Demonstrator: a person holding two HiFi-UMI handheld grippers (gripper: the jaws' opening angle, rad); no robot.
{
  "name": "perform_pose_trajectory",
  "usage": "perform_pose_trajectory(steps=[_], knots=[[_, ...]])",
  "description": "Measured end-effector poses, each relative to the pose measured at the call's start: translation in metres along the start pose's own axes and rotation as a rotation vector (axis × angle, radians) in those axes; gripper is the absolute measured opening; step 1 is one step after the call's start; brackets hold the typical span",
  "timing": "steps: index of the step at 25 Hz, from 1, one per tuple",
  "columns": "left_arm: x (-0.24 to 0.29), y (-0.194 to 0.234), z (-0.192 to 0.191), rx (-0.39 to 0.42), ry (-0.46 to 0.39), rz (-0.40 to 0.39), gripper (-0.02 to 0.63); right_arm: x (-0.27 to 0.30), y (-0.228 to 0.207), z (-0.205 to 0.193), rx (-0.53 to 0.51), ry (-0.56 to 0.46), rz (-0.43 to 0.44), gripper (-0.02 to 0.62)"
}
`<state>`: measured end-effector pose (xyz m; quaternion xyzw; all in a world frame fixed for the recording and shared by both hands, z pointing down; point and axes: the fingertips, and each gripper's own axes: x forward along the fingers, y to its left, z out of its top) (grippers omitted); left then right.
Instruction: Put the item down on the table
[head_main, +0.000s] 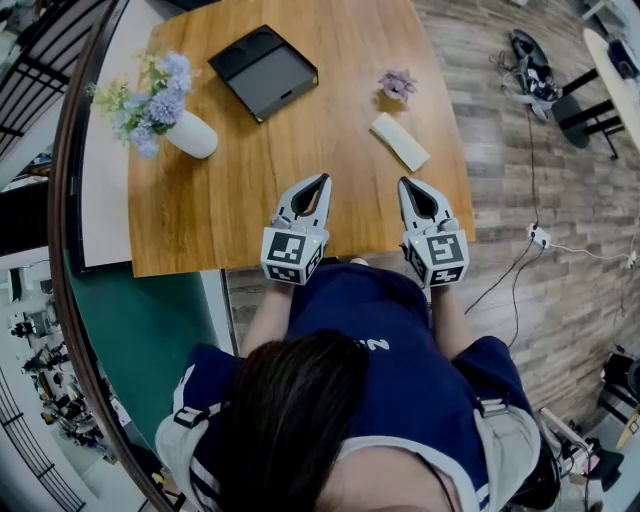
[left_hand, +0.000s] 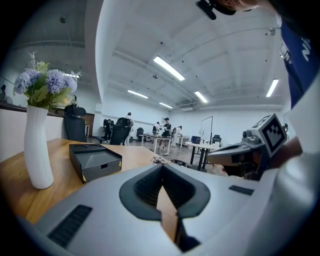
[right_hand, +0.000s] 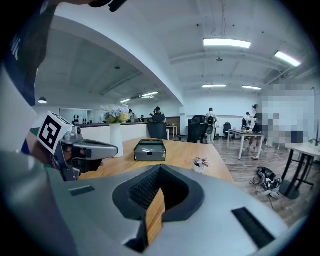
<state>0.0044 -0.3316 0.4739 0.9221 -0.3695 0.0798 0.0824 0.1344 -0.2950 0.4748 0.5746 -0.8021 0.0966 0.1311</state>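
one white bar (head_main: 400, 141) lies flat on the table (head_main: 230, 230), long axis running ten to four o'clock, at twelve o'clock from the right tongs (head_main: 405, 182). these and the left tongs (head_main: 325, 178) are pressed together, empty. one white vase (head_main: 192, 135) holds lilac flowers (head_main: 160, 100); one black box (head_main: 264, 70); one small plant (head_main: 398, 84).

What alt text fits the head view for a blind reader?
From above, a person holds the left gripper and right gripper, both shut and empty, at a wooden table with a flower vase, black box, white block and small plant.
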Motion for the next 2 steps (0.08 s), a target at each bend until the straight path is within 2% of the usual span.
perform_pose_trajectory(steps=[2], knots=[[-0.0002, -0.0004, -0.0009, 0.001, 0.002, 0.003, 0.003, -0.0009, -0.0012, -0.0008, -0.003, 0.002, 0.0, 0.006]])
